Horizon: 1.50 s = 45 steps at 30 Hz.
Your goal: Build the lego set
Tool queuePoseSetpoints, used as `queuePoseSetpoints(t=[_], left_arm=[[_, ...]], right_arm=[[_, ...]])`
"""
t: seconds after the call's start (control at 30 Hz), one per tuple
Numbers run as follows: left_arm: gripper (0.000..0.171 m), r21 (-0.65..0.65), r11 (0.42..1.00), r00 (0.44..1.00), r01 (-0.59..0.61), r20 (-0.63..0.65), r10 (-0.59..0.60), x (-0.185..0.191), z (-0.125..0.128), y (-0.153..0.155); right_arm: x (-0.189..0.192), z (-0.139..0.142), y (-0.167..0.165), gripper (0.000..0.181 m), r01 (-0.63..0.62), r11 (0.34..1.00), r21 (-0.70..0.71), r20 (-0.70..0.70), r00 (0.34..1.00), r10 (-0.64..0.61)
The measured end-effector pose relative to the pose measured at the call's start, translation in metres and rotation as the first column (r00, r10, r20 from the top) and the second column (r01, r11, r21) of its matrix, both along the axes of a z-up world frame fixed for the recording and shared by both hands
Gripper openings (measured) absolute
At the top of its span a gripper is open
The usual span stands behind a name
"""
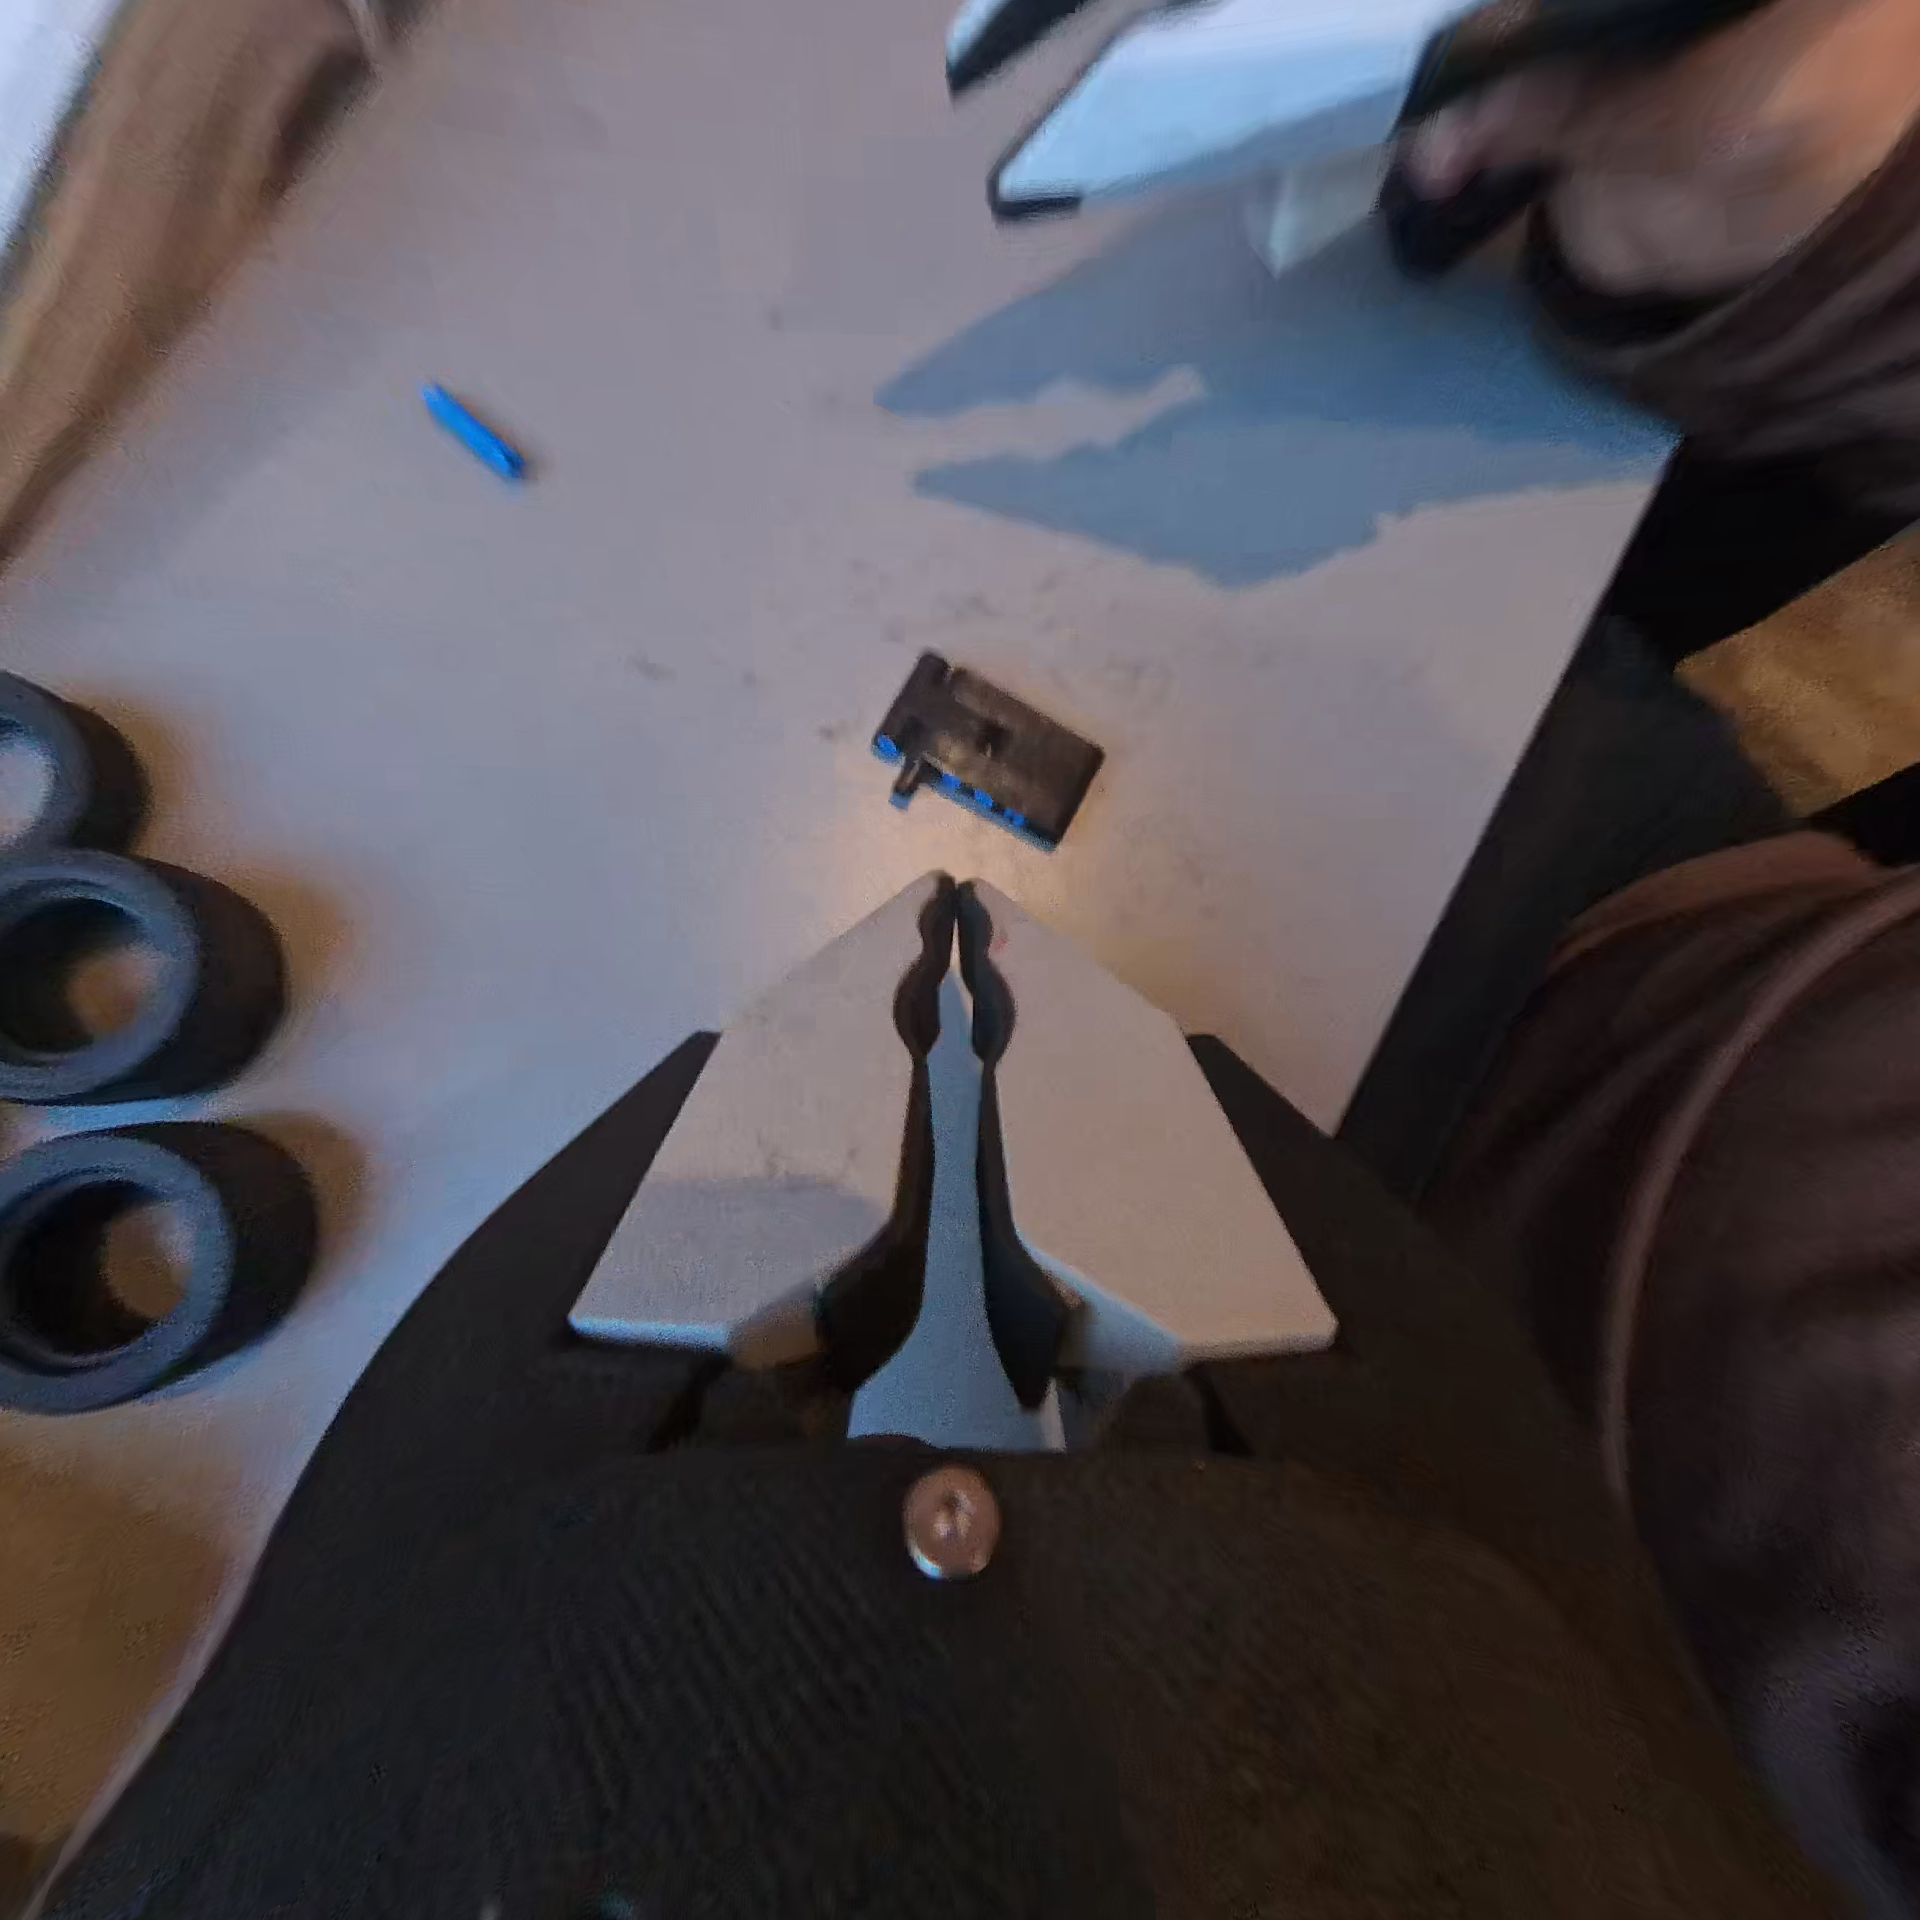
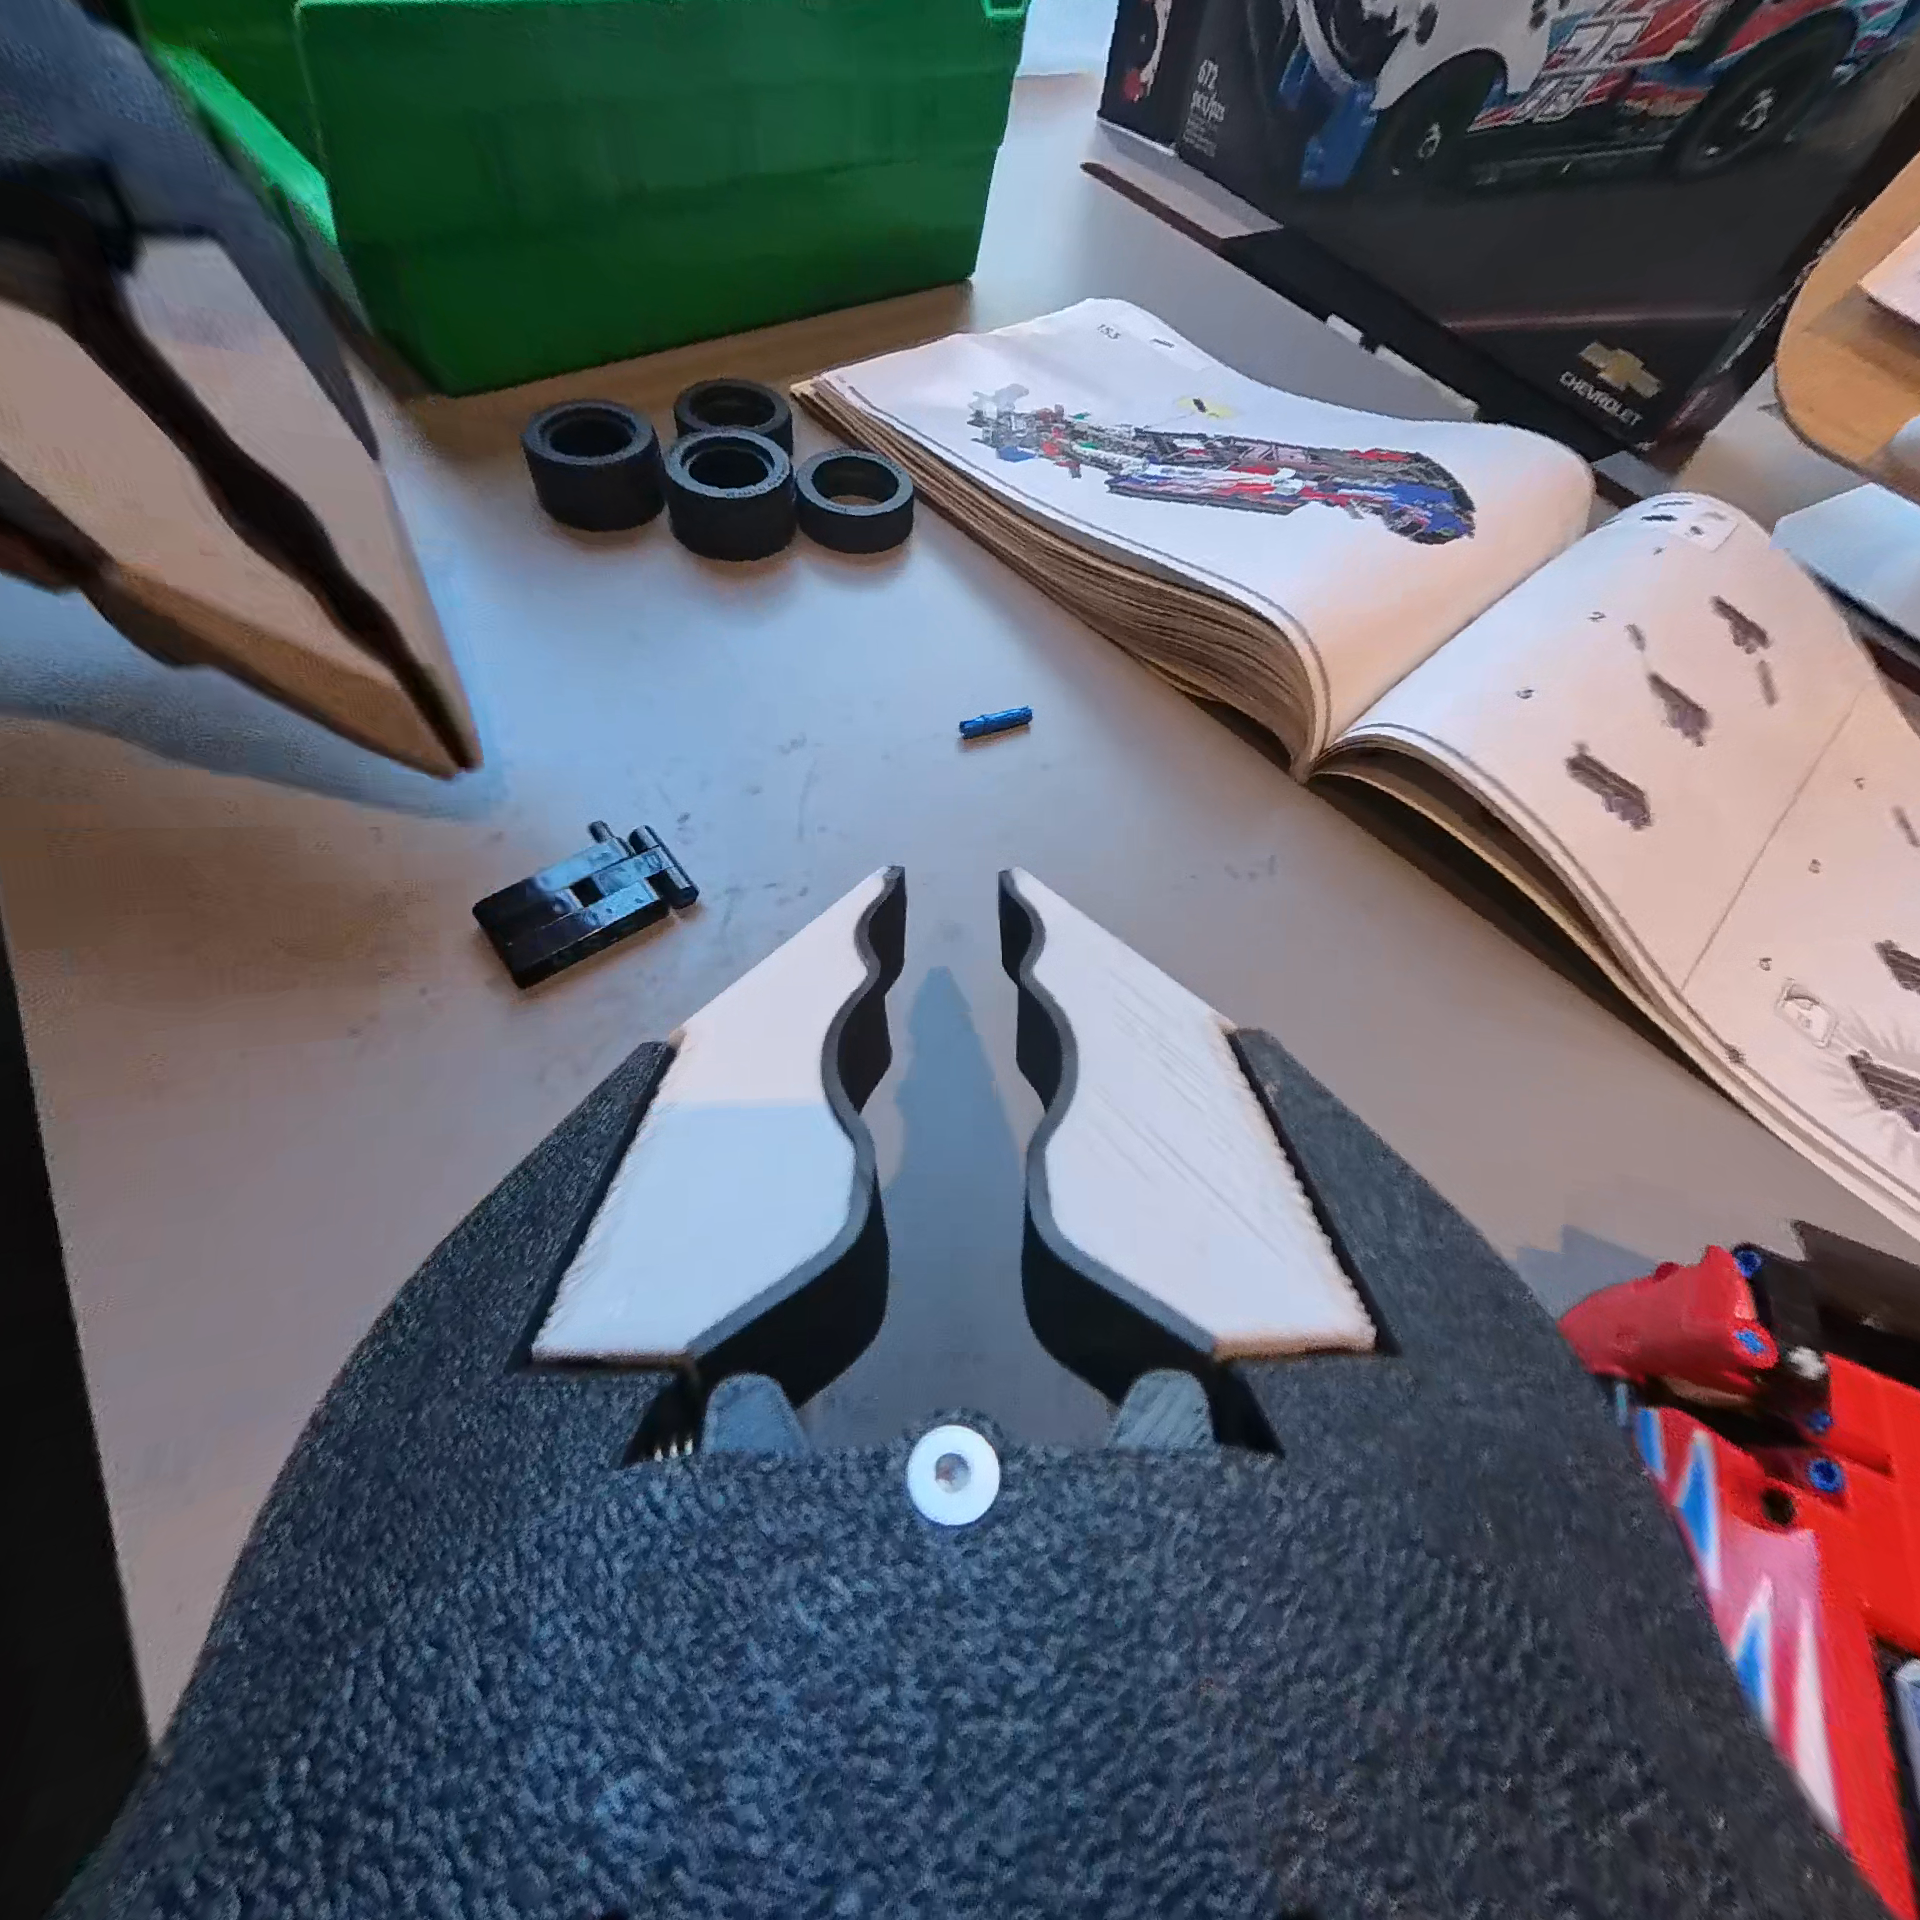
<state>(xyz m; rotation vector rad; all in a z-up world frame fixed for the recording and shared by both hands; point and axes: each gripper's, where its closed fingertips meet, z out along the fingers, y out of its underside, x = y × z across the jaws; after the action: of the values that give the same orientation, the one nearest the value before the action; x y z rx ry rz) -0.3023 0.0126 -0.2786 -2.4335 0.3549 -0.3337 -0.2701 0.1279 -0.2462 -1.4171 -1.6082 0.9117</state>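
A small black lego assembly (image 1: 987,750) with blue pins along one edge lies on the white table, just beyond my left gripper (image 1: 954,885), which is shut and empty. In the right wrist view the same black assembly (image 2: 584,902) lies left of my right gripper (image 2: 951,878), which is open and empty above the table. The left gripper (image 2: 462,764) shows there at the upper left, tips shut, pointing down near the assembly. A loose blue pin (image 2: 995,721) (image 1: 473,431) lies farther out. The partly built red car (image 2: 1787,1475) sits at the lower right.
Several black tyres (image 2: 722,468) (image 1: 99,977) stand near a green bin (image 2: 665,177). An open instruction booklet (image 2: 1351,582) lies to the right, with the set's box (image 2: 1507,156) behind it. A person's arm in a brown sleeve (image 1: 1714,1195) is beside the table edge. Tip to tip, the grippers are about 12 centimetres apart. My left tips are about 30 centimetres from the partly built red car (image 2: 1787,1475), my right tips only 15 centimetres.
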Motion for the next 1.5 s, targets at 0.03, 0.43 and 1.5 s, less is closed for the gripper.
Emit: queuePoseSetpoints(t=[0.03,0.43,1.5], left_arm=[[0.0,-0.031,0.999,0.999,-0.009,-0.032,0.008,0.001,-0.011,0.001],[0.0,0.049,0.985,0.977,0.164,0.13,-0.169,0.084,-0.004,0.072],[0.0,0.357,0.923,0.975,0.141,-0.213,-0.066,-0.014,0.003,0.133]], right_arm=[[0.0,-0.002,-0.003,0.017,-0.005,1.0,-0.01,0.006,1.0,0.005],[0.018,0.007,0.008,0.013,0.071,0.988,0.139,0.008,0.997,-0.072],[0.063,-0.038,0.027,0.032,0.22,0.976,-0.009,0.198,0.957,-0.214]])
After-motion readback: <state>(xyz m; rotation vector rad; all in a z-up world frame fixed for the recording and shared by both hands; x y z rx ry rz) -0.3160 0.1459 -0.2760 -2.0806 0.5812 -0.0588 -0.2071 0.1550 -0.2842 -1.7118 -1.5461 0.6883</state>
